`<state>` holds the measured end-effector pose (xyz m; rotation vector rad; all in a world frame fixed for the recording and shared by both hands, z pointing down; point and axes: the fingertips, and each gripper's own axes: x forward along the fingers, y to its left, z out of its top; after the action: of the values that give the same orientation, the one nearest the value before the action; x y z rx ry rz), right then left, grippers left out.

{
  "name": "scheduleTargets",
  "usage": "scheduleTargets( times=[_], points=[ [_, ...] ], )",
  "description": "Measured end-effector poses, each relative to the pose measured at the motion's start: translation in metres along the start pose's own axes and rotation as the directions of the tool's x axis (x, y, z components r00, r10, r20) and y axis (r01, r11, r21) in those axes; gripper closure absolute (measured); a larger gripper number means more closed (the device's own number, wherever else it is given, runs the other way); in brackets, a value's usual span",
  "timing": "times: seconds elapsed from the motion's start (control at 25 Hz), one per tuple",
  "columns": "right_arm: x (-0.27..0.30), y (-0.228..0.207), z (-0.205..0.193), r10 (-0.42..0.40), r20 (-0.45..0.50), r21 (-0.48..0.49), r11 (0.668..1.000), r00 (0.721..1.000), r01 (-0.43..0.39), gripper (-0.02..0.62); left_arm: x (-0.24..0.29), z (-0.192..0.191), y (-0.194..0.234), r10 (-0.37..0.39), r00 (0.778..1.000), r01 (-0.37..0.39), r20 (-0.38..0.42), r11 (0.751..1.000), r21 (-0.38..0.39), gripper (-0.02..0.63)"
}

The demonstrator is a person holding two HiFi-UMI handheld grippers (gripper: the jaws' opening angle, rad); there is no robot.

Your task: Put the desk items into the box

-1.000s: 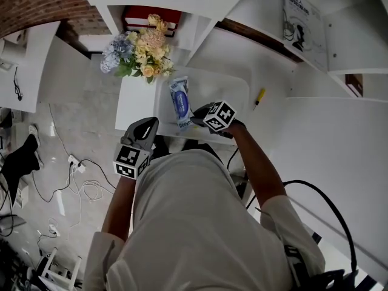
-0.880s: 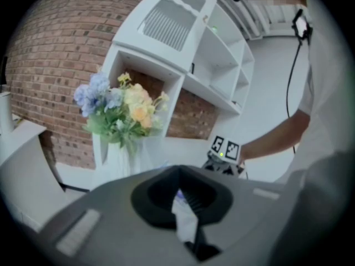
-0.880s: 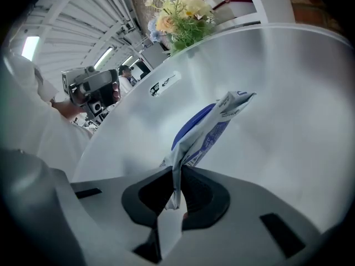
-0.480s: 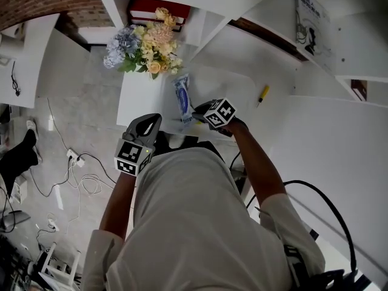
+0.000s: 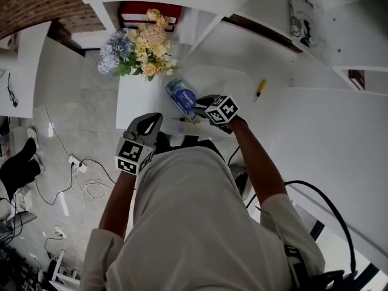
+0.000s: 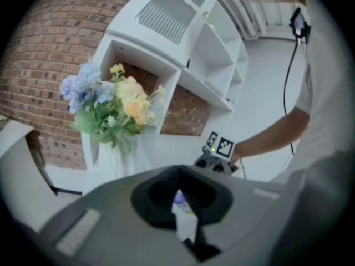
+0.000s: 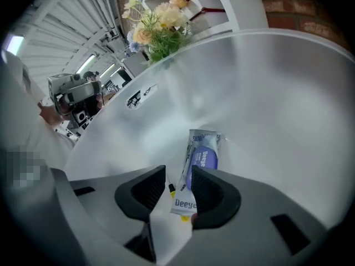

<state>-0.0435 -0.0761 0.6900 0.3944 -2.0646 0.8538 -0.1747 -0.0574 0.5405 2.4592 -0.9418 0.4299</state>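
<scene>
Hanging low at the person's left side, the left gripper [image 5: 148, 121] sits short of the desk [image 5: 285, 126] and takes no part in the lift. In its own view the jaws are drawn almost together, with only a slit between the dark pads. A pale scrap with a purple spot shows in that slit, but I cannot tell whether it is pinched there or only seen through the gap. It seems to be parked there so that it stays out of the other arm's way.

Just beyond it a bunch of flowers [image 5: 139, 47] stands at the desk's back corner, well clear of the work.

Next comes the blue-and-white packet [image 5: 182, 97], raised off the surface and slanting up and to the left. The right gripper [image 5: 197, 108] is clamped on the packet's near crimped end, and the right gripper view shows the printed seal caught between the pads while the rest juts forward. Gripping the flat seal rather than the soft body probably gives the pads something firm to bite on and lets the bulk hang free for lowering.

Under and around the packet spreads a pale, round-cornered surface that I take to be the box [image 5: 230, 83], so the packet is over it but not yet let go. A thin yellow-and-black stick [image 5: 182, 119] lies just below the jaws, apparently inside already.

Farthest right, a yellow pen [image 5: 259, 90] lies on the bare desk outside the box and is likely the next thing to fetch.
</scene>
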Motion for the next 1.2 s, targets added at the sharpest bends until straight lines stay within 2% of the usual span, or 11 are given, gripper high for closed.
scheduleTargets(
  times=[0.2, 0.44, 0.64, 0.84, 1.2],
  points=[
    [-0.016, 0.009, 0.011, -0.028, 0.050, -0.035, 0.999, 0.998, 0.029, 0.471, 0.006, 0.005, -0.006, -0.039, 0.999, 0.039, -0.005, 0.999, 0.032, 0.603],
    [-0.041, 0.024, 0.020, -0.060, 0.098, -0.081, 0.994, 0.993, 0.068, 0.540, 0.012, 0.007, -0.018, -0.076, 0.997, 0.077, -0.019, 0.995, 0.062, 0.603],
    [-0.060, 0.038, 0.019, -0.123, 0.106, -0.140, 0.981, 0.987, 0.137, 0.571, 0.013, 0.006, -0.022, -0.089, 0.996, 0.090, -0.023, 0.993, 0.075, 0.603],
    [-0.079, 0.041, 0.017, -0.170, 0.187, -0.061, 0.981, 0.967, 0.184, 0.586, 0.013, 0.003, -0.030, -0.123, 0.992, 0.125, -0.037, 0.989, 0.084, 0.603],
    [-0.113, 0.047, 0.008, -0.268, 0.293, 0.054, 0.963, 0.918, 0.264, 0.588, 0.014, 0.002, -0.039, -0.191, 0.979, 0.200, -0.078, 0.969, 0.148, 0.604]
  ],
)
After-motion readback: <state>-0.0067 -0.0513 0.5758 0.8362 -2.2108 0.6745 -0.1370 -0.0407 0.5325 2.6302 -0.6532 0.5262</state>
